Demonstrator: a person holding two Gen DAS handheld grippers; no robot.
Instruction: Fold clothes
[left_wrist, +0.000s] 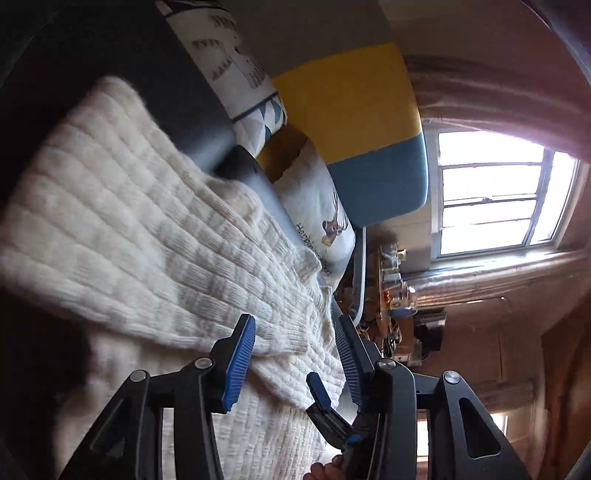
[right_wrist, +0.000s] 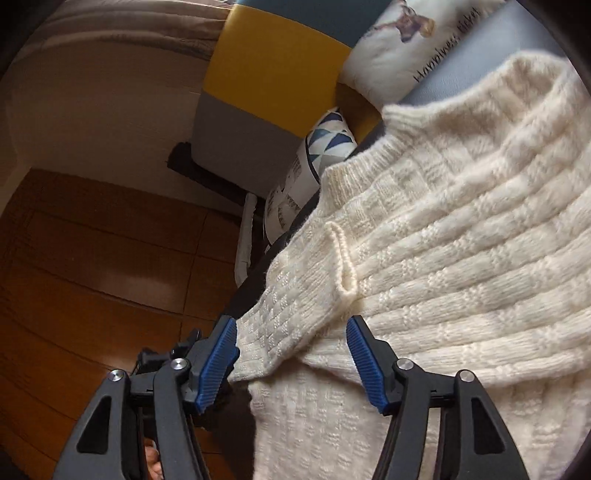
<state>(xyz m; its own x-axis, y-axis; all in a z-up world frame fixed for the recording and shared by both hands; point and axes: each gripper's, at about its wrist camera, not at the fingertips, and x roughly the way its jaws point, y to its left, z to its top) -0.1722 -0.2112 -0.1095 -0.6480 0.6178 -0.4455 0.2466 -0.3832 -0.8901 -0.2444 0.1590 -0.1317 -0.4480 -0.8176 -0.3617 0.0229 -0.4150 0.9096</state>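
Cream knit: one sweater (right_wrist: 443, 229) is lying across the grey sofa (left_wrist: 207, 107), its folded edge sitting between both spread jaw pairs, unpinched. Two pillows are leaning at 12 o'clock; one (right_wrist: 402, 40) is reading "Happiness ticket". Left gripper (left_wrist: 295, 358) and right gripper (right_wrist: 295, 358) are hovering, fingers apart.

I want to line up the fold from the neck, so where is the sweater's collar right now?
In the right wrist view the collar sits at the sweater's upper left edge, beside the triangle-patterned pillow, ahead of the open right gripper.
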